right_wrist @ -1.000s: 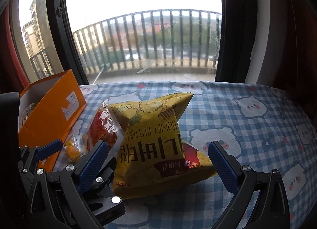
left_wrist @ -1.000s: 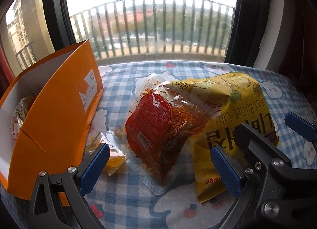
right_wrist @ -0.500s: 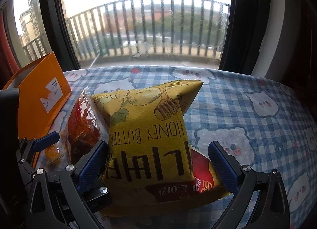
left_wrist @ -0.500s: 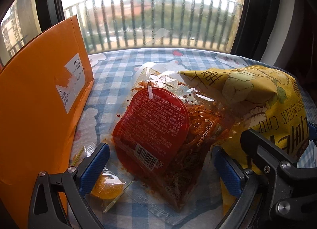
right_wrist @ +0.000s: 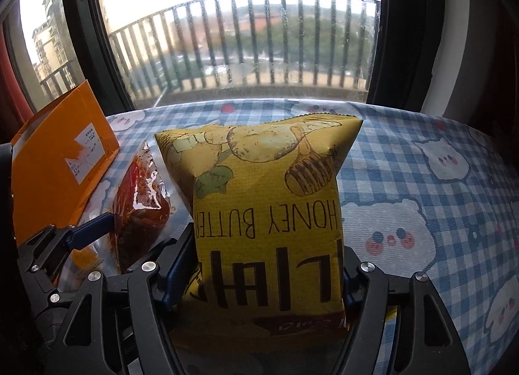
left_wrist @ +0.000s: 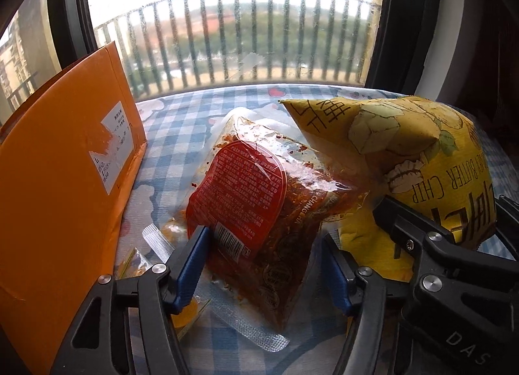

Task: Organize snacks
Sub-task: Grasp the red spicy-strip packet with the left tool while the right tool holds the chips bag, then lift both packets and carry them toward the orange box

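Note:
A clear packet of red spicy strips with a red label (left_wrist: 246, 199) sits between the fingers of my left gripper (left_wrist: 262, 264), which is shut on its near end. It also shows in the right wrist view (right_wrist: 139, 209). A yellow honey butter chip bag (right_wrist: 269, 212) stands upright between the fingers of my right gripper (right_wrist: 259, 281), which is shut on its lower part. The bag also shows in the left wrist view (left_wrist: 418, 161), to the right of the red packet. An open orange cardboard box (left_wrist: 65, 174) stands at the left.
A small clear packet with an orange jelly (left_wrist: 181, 310) lies under my left gripper beside the box. The table has a blue checked cloth with bear faces (right_wrist: 421, 212). A window with balcony railings (right_wrist: 246, 44) lies behind the table.
Both grippers moved forward and closed: the left on the red packet, the right on the yellow bag. The bag now stands more upright.

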